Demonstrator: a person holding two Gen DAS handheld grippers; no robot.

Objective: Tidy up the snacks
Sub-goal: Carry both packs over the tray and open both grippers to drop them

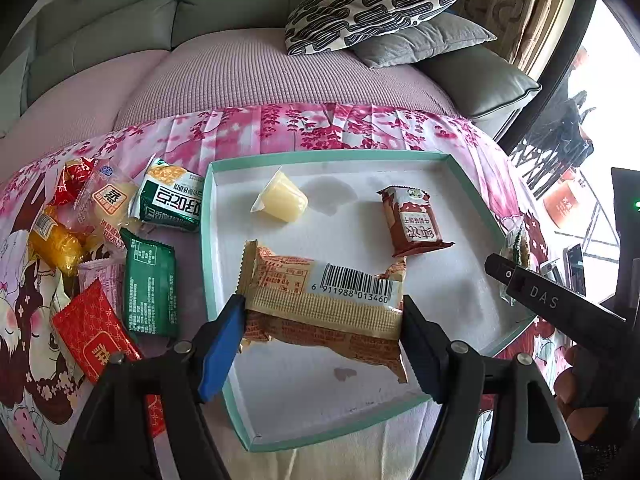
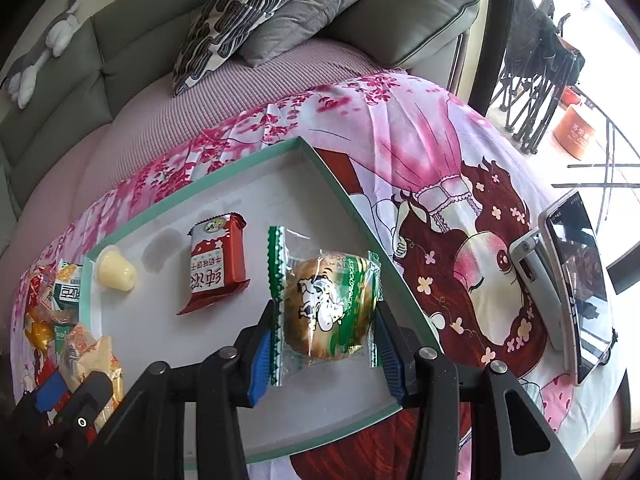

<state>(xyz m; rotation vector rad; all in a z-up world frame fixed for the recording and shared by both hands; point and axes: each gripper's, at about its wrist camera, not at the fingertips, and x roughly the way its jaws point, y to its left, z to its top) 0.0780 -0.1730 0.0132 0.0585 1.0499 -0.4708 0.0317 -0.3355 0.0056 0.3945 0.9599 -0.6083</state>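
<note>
Left fingers [image 1: 234, 312] flank tan wafer pack [image 1: 320, 304]; right fingers [image 2: 264, 344] clamp bun packet [image 2: 326, 308].

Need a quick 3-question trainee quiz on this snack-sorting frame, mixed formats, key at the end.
1. True or false: the jelly cup lies inside the teal-rimmed tray.
2. Which snack sits between the fingers of the right gripper?
A. red biscuit pack
B. cow-print bun packet
C. yellow candy
3. Fill in: the left gripper has the tan barcode packet between its fingers, over the ____.

Key:
1. True.
2. B, the cow-print bun packet.
3. Tray.
</note>
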